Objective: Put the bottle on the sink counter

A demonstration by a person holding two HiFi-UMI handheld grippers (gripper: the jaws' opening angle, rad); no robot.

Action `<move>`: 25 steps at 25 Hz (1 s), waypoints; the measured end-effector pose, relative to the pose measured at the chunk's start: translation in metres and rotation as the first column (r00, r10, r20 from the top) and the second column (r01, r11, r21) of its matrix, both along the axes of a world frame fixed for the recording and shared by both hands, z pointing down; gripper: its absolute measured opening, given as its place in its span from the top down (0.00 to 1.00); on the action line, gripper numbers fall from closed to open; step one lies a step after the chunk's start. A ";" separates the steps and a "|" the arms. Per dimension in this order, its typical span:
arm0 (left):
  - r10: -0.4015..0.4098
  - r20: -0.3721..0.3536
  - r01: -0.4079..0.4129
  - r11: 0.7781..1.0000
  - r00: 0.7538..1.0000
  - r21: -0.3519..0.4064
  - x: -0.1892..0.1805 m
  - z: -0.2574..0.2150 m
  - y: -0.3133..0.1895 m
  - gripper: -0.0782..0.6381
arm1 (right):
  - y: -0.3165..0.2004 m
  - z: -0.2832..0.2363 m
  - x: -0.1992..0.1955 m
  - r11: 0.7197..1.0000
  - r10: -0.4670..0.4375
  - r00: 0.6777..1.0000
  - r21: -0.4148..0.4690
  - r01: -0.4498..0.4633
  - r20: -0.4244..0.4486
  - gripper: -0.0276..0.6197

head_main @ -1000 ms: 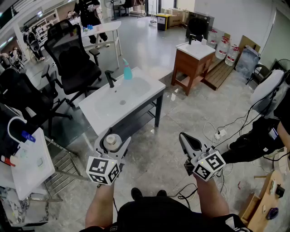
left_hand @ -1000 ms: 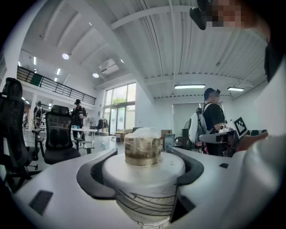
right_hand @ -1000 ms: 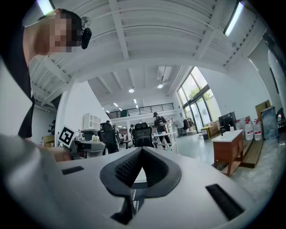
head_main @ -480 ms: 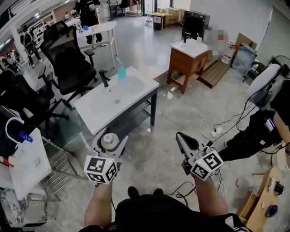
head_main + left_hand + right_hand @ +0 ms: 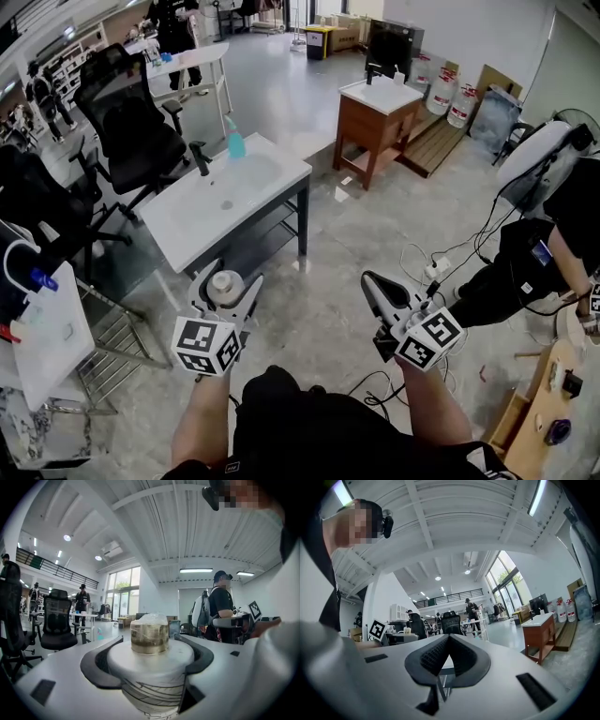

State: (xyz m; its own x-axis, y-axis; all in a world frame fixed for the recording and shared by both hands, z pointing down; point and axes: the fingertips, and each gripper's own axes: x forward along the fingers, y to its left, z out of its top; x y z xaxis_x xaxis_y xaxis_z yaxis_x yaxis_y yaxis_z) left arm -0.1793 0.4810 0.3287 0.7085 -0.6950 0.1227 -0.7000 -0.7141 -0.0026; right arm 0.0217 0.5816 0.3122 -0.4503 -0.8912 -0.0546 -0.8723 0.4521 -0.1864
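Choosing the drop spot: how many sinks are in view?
2. A white sink counter on dark legs, nearest, centre-left; a wooden vanity sink farther back, to its right. More may lie outside the view.

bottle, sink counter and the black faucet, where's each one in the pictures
bottle (image 5: 225,284): head view, on its round cap.
sink counter (image 5: 192,239): head view, on its bare white near end.
black faucet (image 5: 202,161): head view, on its upright stem.

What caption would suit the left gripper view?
Left gripper shut on a white bottle with a wrapped cap.
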 end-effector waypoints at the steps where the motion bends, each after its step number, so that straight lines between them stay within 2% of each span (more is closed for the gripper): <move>1: 0.005 0.003 -0.005 1.000 1.000 0.000 0.003 0.000 -0.001 0.42 | -0.001 0.001 0.002 1.000 0.002 1.000 -0.004 -0.002 0.001 0.94; 5: 0.021 0.006 -0.021 1.000 1.000 -0.002 0.014 0.004 -0.012 0.42 | -0.015 0.008 0.008 1.000 0.008 1.000 -0.022 -0.008 0.010 0.94; 10: 0.023 0.000 -0.023 1.000 1.000 -0.020 0.021 0.016 -0.049 0.42 | -0.052 0.018 0.010 0.999 -0.005 1.000 -0.042 0.005 0.005 0.94; 15: 0.034 -0.005 -0.034 0.999 0.999 -0.035 0.027 0.027 -0.108 0.42 | -0.113 0.026 0.018 0.998 0.008 1.000 -0.059 -0.008 0.010 0.94; 25: 0.048 -0.002 -0.048 0.998 0.999 -0.039 0.023 0.030 -0.233 0.42 | -0.242 0.032 0.001 0.994 -0.020 1.000 -0.106 0.020 -0.001 0.94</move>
State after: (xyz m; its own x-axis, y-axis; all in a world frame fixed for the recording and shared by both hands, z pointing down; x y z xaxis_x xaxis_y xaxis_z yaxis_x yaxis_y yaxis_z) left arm -0.1568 0.2481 0.3584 0.7410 -0.6549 0.1481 -0.6650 -0.7464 0.0266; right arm 0.0231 0.3392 0.3437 -0.4677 -0.8829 0.0410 -0.8639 0.4469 -0.2324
